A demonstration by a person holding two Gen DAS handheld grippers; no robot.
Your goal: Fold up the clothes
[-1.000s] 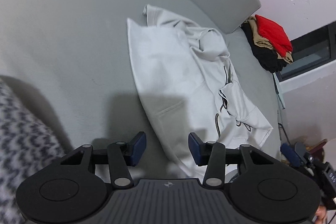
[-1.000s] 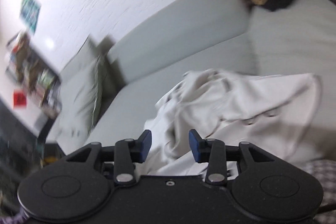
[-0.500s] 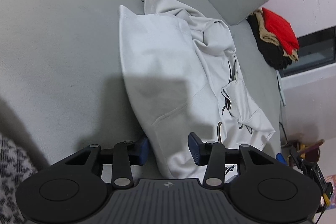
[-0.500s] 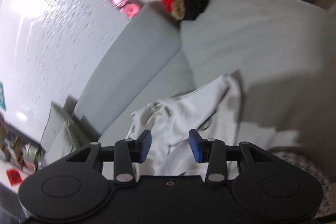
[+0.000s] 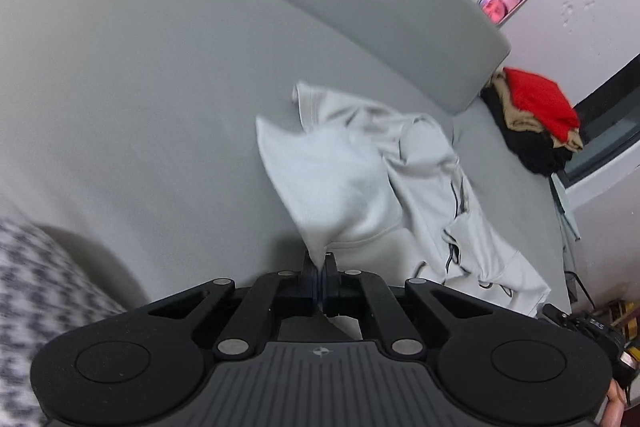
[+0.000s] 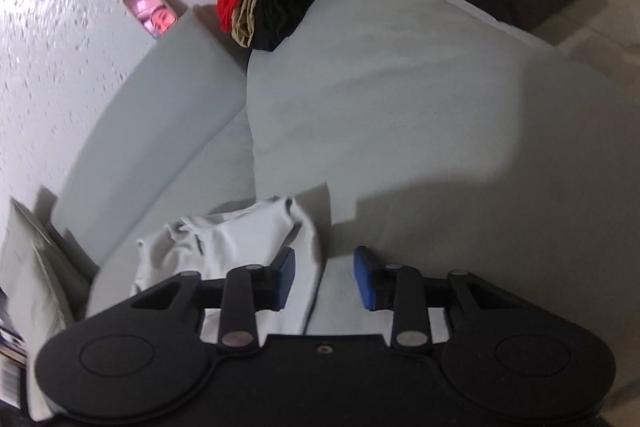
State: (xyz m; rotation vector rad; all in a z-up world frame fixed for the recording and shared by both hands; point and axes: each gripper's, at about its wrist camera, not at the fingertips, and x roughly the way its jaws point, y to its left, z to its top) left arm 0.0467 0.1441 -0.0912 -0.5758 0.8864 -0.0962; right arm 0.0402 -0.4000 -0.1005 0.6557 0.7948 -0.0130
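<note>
Sweatshirt [image 5: 352, 183], pale grey and crumpled, lies on the sofa seat [image 5: 132, 115], in front of the backrest and well short of the pile of red, tan and black clothes [image 5: 532, 119] at the far end. We have just clamped our left gripper [image 5: 320, 263] on its near corner, where a second ago the jaws stood apart, and cloth now peaks up from the seat. Our right gripper [image 6: 325, 277] has swung down over the opposite edge; its jaws are closing, cloth between them, not yet pinched. Both corners look nearly secured for lifting.
</note>
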